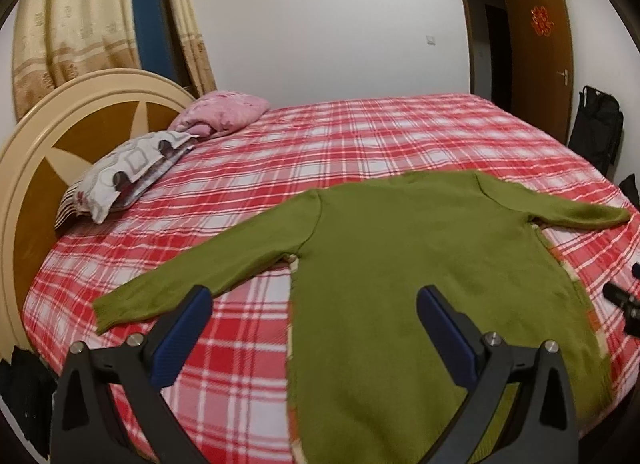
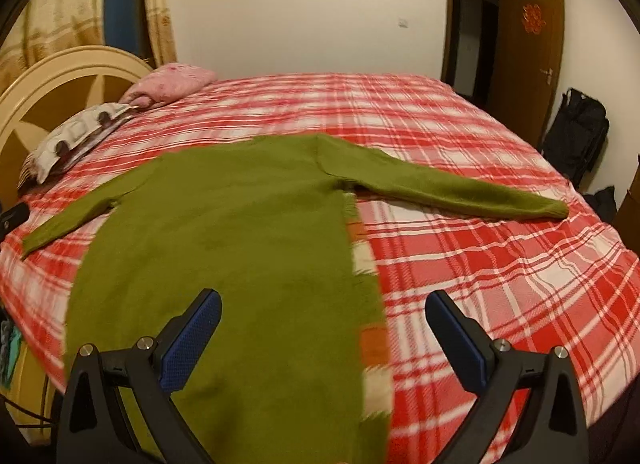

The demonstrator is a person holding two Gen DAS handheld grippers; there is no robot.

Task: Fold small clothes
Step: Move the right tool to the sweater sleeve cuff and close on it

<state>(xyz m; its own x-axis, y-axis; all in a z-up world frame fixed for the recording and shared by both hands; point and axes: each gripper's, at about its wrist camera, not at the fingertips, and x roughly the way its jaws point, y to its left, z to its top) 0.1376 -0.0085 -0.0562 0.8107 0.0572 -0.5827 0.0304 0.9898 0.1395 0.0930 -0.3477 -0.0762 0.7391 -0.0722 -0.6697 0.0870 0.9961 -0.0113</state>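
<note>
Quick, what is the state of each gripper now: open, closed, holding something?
Left gripper: open, holding nothing, above the green sweater.
Right gripper: open, holding nothing, above the same sweater.

An olive-green knit sweater [image 1: 400, 264] [image 2: 224, 248] lies flat and spread open on the red-and-white plaid bedspread [image 1: 360, 136] [image 2: 500, 264], hem at the near edge, shoulders toward the far side. Both long sleeves stretch outward from the body: the left sleeve [image 1: 192, 276] [image 2: 68, 220] angles down toward the near left, the right sleeve [image 1: 576, 212] [image 2: 460, 188] runs out to the right, each ending in a ribbed cuff. Along both side seams a cream and orange patterned layer peeks out from underneath.
</note>
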